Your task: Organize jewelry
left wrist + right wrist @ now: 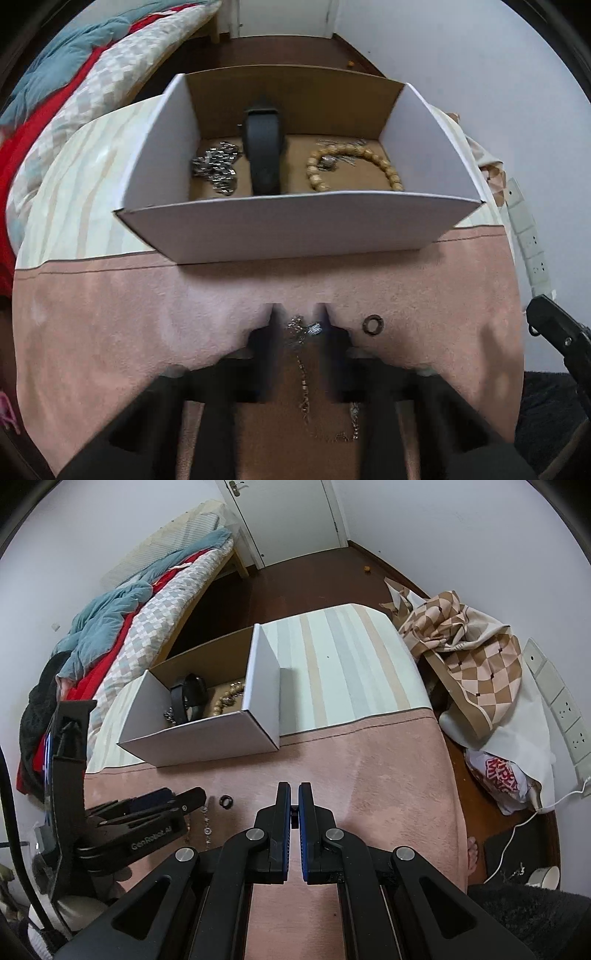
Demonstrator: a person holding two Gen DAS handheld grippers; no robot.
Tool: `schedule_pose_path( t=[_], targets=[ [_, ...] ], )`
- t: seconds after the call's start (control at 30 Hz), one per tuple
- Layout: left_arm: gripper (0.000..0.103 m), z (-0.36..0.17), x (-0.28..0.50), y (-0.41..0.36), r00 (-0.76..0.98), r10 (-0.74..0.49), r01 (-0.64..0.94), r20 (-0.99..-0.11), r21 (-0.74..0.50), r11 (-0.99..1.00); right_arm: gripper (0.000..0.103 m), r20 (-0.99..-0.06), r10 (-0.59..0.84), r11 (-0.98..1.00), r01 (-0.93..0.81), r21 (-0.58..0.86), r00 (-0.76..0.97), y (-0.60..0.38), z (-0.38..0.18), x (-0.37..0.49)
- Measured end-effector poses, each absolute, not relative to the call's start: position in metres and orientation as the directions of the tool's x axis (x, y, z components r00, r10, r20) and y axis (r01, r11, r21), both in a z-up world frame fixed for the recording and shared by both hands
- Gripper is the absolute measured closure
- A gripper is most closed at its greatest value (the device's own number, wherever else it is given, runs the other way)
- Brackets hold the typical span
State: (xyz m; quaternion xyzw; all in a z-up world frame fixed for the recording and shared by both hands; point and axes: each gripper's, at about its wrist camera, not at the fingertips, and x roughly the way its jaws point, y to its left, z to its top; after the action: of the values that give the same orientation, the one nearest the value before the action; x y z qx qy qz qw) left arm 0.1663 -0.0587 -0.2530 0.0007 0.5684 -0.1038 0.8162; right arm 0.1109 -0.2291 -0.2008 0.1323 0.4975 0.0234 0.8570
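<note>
Two tongs over the pink cloth (110, 314), both on the near side of the white box (280, 229).

- Left tongs (300, 314): blurred. Tips straddle the head of a silver chain (301, 328) lying on the cloth in front of the box. Cannot tell whether the pads press on it. The rest of the chain trails back under the tongs.
- Right tongs (294, 794): clenched, nothing between them, in front of the box and to its right.
- Dark ring (373, 325): flat on the cloth just right of the chain, clear of both tongs.
- In the box: silver chain pile (216, 166) at left, black strap (264, 158) in the middle, wooden bead bracelet (384, 166) at right.
- In the way: the box's near wall stands between chain and interior.
- Around: quilted bed (155, 602) left of the box, checked bag (472, 653) to its right.
</note>
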Motion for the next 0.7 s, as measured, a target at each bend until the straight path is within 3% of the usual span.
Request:
schedule_pose_path(
  t=[0.03, 0.47, 0.7],
  targets=[
    [0.096, -0.251, 0.166, -0.059, 0.336, -0.17, 0.169, -0.926, -0.118, 0.979, 0.099, -0.848, 0.167, 0.965, 0.094, 0.246, 0.504, -0.23, -0.201, 0.111],
    [0.096, -0.179, 0.15, -0.007, 0.406, -0.28, 0.08, -0.87, -0.271, 0.959, 0.099, -0.804, 0.192, 0.949, 0.103, 0.299, 0.562, -0.238, -0.17, 0.113],
    [0.096, -0.137, 0.167, 0.002, 0.456, -0.328, 0.093, -0.827, -0.322, 0.942, 0.099, -0.759, 0.294, 0.926, 0.025, 0.377, 0.581, -0.221, -0.136, 0.127]
  ],
)
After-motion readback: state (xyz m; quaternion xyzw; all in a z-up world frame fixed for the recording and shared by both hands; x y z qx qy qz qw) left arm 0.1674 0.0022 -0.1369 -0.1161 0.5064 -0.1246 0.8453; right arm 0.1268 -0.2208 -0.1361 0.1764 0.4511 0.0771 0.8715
